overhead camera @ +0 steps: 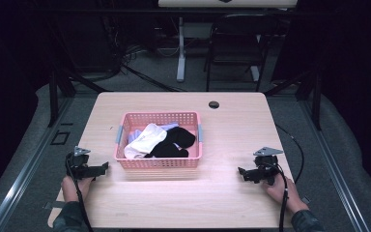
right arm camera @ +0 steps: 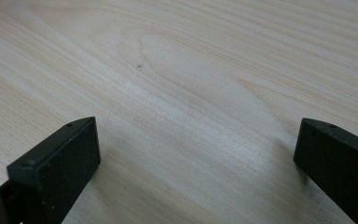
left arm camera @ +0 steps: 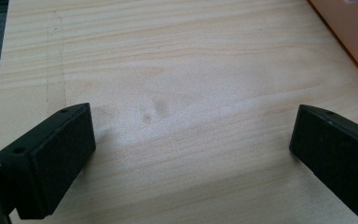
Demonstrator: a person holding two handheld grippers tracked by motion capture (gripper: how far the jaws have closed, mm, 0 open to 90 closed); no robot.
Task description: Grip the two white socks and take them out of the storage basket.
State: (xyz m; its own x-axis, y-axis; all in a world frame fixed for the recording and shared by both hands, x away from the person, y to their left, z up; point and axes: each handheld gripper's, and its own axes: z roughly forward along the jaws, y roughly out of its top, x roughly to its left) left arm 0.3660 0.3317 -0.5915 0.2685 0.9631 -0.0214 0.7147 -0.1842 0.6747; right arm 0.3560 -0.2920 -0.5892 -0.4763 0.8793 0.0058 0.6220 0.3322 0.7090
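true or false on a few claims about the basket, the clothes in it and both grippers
1. The basket is pink. True.
2. The left gripper holds a black cloth. False: its jaws stand open over bare table.
3. White cloth and black cloth lie in the basket. True.
4. The right gripper is inside the basket. False: it sits on the table to the basket's right, jaws open.
5. The basket is upside down. False: it stands upright.

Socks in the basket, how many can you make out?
3 at least: white sock at left, black sock at right, pale lavender one behind; pink basket may hide more underneath.
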